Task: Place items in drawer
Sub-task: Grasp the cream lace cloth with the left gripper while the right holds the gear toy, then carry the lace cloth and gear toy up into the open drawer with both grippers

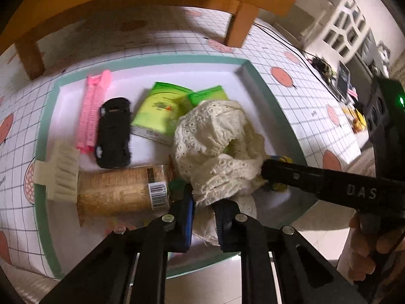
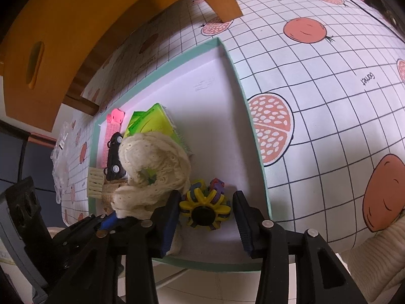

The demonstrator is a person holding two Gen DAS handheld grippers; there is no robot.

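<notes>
A teal-rimmed white tray (image 1: 263,81) holds the items. My left gripper (image 1: 205,217) is shut on the lower edge of a cream lace cloth (image 1: 215,136) bunched in the tray's middle. In the right wrist view the same cloth (image 2: 152,162) rises from the left gripper (image 2: 111,217) at the lower left. My right gripper (image 2: 206,217) stands open astride a yellow and purple spiky toy (image 2: 205,205), with a small gap on the toy's right. One right finger (image 1: 303,177) crosses the left wrist view. An orange drawer front with a slot handle (image 2: 35,63) hangs above the table.
Also in the tray: a pink comb (image 1: 92,111), a black toy car (image 1: 114,131), green packets (image 1: 162,106), a brown cylinder with a barcode (image 1: 119,192) and a cream clip (image 1: 60,174). Orange wooden legs (image 1: 238,25) stand on the grid-patterned tablecloth (image 2: 316,88).
</notes>
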